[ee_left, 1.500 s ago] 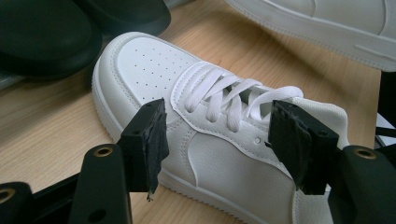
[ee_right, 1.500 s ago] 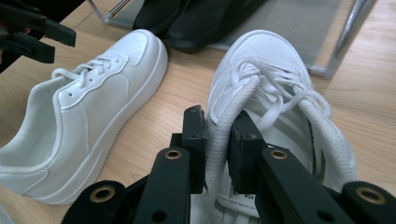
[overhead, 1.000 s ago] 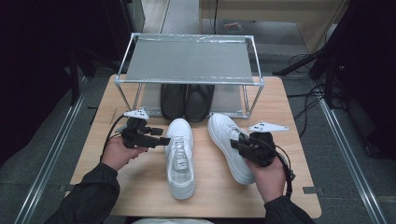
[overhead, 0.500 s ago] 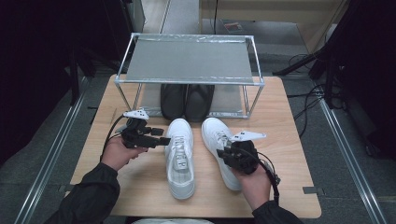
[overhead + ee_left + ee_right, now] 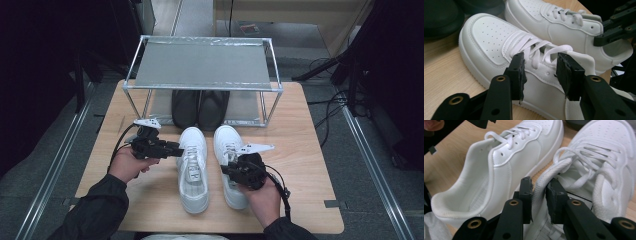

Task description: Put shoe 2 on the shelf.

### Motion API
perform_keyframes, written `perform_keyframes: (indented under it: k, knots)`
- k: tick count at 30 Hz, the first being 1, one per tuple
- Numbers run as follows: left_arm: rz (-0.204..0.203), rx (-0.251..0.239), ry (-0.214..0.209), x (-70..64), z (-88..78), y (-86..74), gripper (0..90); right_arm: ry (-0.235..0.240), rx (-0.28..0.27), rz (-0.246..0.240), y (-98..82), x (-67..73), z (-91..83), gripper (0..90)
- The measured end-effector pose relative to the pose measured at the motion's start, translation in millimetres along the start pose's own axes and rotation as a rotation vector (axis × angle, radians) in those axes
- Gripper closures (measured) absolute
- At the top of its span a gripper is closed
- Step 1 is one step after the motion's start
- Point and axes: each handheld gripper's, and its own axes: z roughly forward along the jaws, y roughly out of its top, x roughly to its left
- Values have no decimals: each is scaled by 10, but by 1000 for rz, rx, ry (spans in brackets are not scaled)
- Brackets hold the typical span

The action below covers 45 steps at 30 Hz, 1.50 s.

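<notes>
Two white sneakers lie side by side on the wooden table (image 5: 300, 150), toes away from me. My left gripper (image 5: 175, 149) is level at the outer side of the left sneaker (image 5: 193, 172). Its jaws (image 5: 541, 72) have just been closing; they flank the laces and side wall, and the pads do not press. My right gripper (image 5: 231, 172) is over the right sneaker (image 5: 227, 147). That sneaker's inner collar edge (image 5: 538, 187) stands between the pads (image 5: 527, 195) and touches both. These jaws have just been opening a little.
A metal rack (image 5: 200, 86) stands at the back of the table, with a pair of black shoes (image 5: 200, 107) beneath it. My right gripper (image 5: 614, 27) appears at the far right of the left gripper view. Cables (image 5: 330, 107) trail on the floor to the right.
My right gripper has moved left and a little down with the right sneaker, which now sits closer to the left one. The left hand has stayed in place.
</notes>
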Motion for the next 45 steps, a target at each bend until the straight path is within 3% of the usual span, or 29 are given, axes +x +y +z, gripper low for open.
perform_keyframes:
  k: [3,5,9,13,14,17,21,23,27,31,35,37,45]
  knots:
    - [-22,12,-18,9,-9,0,657,13,-1,-10,13,-16,-8,699]
    - [-34,21,-21,21,-18,-1,688,-5,-26,-37,20,-26,-78,617]
    - [-21,8,-4,32,-62,-7,773,-6,-111,-47,33,-101,-324,698]
    - [-13,-11,5,27,-94,-35,840,-24,-129,-9,36,-295,-447,766]
    - [-5,-19,14,23,-107,-43,842,-49,-130,-8,34,-362,-460,773]
    - [0,-34,35,22,-142,-66,857,-87,-120,-2,30,-539,-420,837]
    - [6,-32,64,39,-125,-117,883,-60,-64,63,15,-769,-254,900]
    - [-16,-35,66,54,-100,-143,893,-51,-35,79,25,-827,-155,900]
    - [-21,-6,86,62,-2,-172,893,-53,8,70,68,-847,12,900]
    - [-25,23,100,59,111,-187,881,-35,22,97,95,-894,25,900]
    - [-17,64,106,6,240,-213,878,-29,33,88,108,-886,47,900]
    - [-6,67,127,-29,247,-211,897,-33,38,85,113,-876,52,900]
    - [-2,71,127,-64,275,-224,899,-29,41,82,115,-870,62,900]
